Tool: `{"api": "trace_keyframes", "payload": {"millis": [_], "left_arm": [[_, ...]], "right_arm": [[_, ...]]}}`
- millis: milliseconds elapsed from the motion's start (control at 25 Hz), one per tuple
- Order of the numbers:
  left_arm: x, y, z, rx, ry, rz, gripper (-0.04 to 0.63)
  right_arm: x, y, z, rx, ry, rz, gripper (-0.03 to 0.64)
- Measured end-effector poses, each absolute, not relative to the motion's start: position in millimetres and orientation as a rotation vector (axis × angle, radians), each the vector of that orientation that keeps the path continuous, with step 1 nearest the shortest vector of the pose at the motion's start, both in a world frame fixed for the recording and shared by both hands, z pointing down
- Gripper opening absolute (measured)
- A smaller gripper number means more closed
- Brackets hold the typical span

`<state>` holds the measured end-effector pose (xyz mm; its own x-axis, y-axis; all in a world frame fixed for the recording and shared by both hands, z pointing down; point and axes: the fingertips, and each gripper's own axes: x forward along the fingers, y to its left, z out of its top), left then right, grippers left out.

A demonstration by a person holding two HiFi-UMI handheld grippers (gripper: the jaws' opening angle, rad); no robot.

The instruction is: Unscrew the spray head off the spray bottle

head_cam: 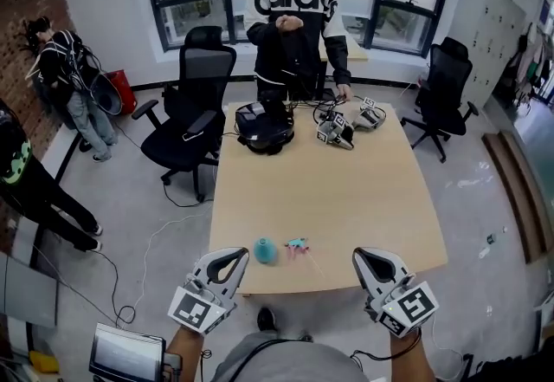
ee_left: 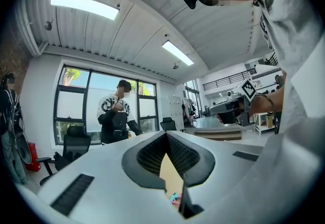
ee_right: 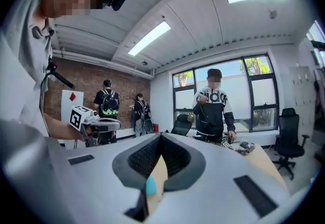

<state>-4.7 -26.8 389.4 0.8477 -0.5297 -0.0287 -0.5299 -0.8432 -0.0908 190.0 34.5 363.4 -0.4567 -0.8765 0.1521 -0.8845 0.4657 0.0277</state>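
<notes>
A small teal spray bottle [head_cam: 265, 250] stands on the light wooden table [head_cam: 346, 198] near its front edge. Just to its right lies the spray head [head_cam: 297, 245], teal and pink, apart from the bottle. My left gripper [head_cam: 238, 255] hovers at the front edge left of the bottle, shut and empty. My right gripper [head_cam: 363, 258] is off to the right of the spray head, also shut with nothing in it. In the left gripper view the spray head [ee_left: 175, 198] shows below the closed left gripper [ee_left: 166, 136]. In the right gripper view the bottle [ee_right: 151, 186] peeks below the closed right gripper [ee_right: 161, 137].
At the table's far end lie two spare grippers [head_cam: 336, 131] and a black round device [head_cam: 264, 126], with a person [head_cam: 297, 16] standing behind them. Black office chairs [head_cam: 192, 107] flank the table. People stand at the left wall [head_cam: 69, 77]. A screen [head_cam: 127, 354] sits at lower left.
</notes>
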Motion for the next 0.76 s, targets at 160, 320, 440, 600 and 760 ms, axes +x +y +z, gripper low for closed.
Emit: {"api": "trace_keyframes", "payload": {"millis": [160, 320, 440, 600, 760], "left_arm": [[2, -1, 383, -2.908, 0.859, 0.008, 0.005], [8, 25, 381, -2.897, 0.882, -0.004, 0.003], [9, 39, 386, -2.895, 0.897, -0.021, 0.005], [12, 57, 393, -2.889, 0.912, -0.031, 0.004], [21, 85, 399, -2.870, 0.908, -0.034, 0.005]], "right_arm": [[197, 64, 357, 1.542, -2.552, 0.050, 0.006], [203, 89, 352, 1.518, -2.556, 0.031, 0.005], [205, 100, 354, 1.509, -2.569, 0.038, 0.005], [209, 117, 359, 1.501, -2.585, 0.049, 0.005], [217, 142, 367, 1.496, -2.588, 0.041, 0.005]]}}
